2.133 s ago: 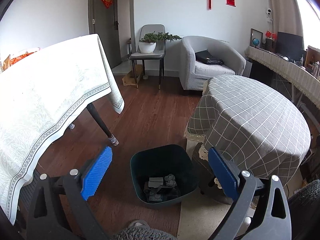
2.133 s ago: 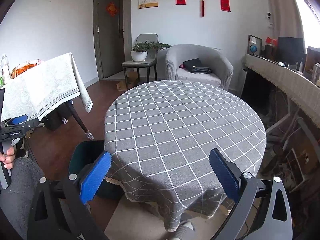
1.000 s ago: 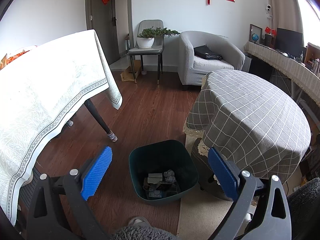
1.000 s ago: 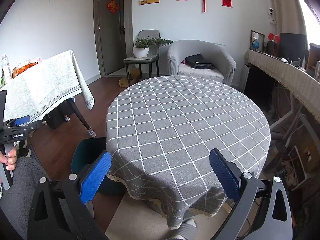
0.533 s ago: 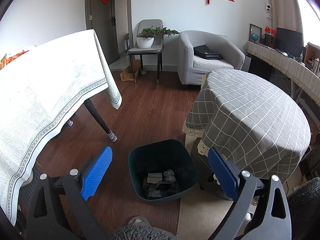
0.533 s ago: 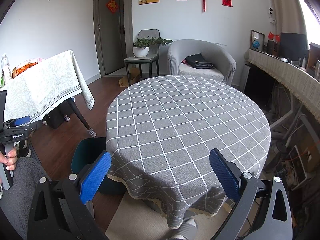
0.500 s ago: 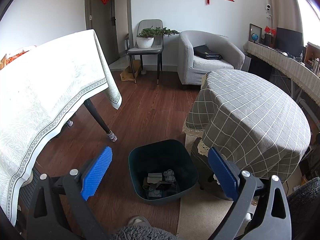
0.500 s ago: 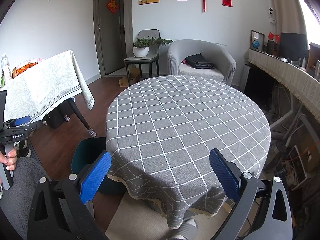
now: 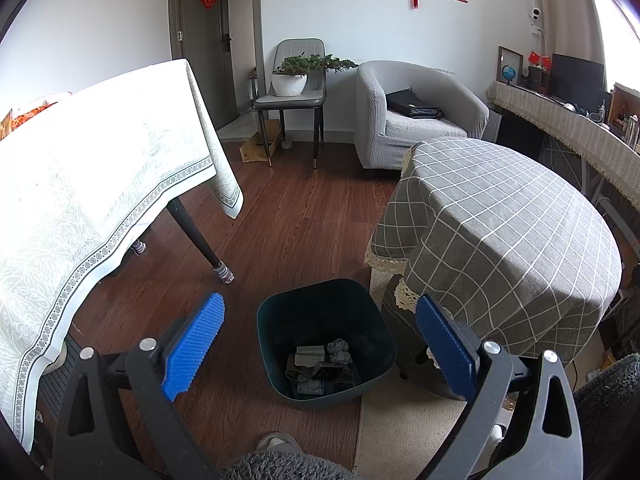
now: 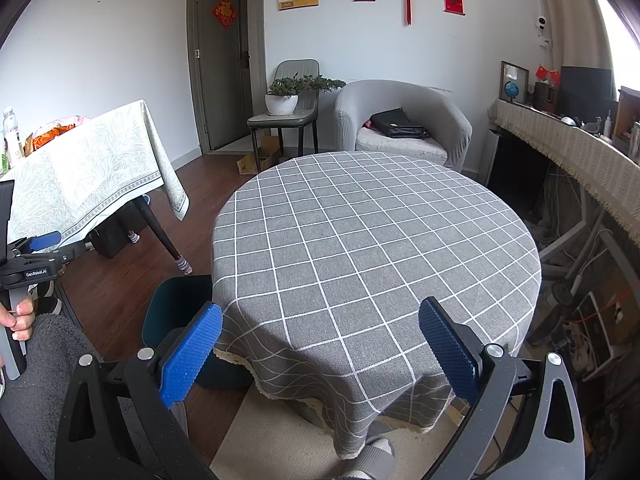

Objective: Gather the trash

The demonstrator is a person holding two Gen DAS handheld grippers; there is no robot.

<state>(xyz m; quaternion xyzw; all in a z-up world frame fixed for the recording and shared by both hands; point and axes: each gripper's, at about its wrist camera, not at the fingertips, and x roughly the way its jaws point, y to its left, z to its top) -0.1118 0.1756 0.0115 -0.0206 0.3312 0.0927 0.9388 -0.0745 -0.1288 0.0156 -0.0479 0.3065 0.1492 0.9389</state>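
The left wrist view looks forward and down between its wide-apart left tongs [image 9: 318, 338], from close above the dark bin [image 9: 326, 338] on the floor. The right wrist view looks forward from just over the near edge of the round checked surface [image 10: 372, 248], through the right tongs [image 10: 320, 350]. Both views share that surface [image 9: 508, 236], the bin [image 10: 172, 308], the armchair [image 9: 416, 116] [image 10: 400, 124], the plant chair [image 9: 296, 88] and the far wall; the right view also catches the left tongs [image 10: 42, 246] at its left edge.
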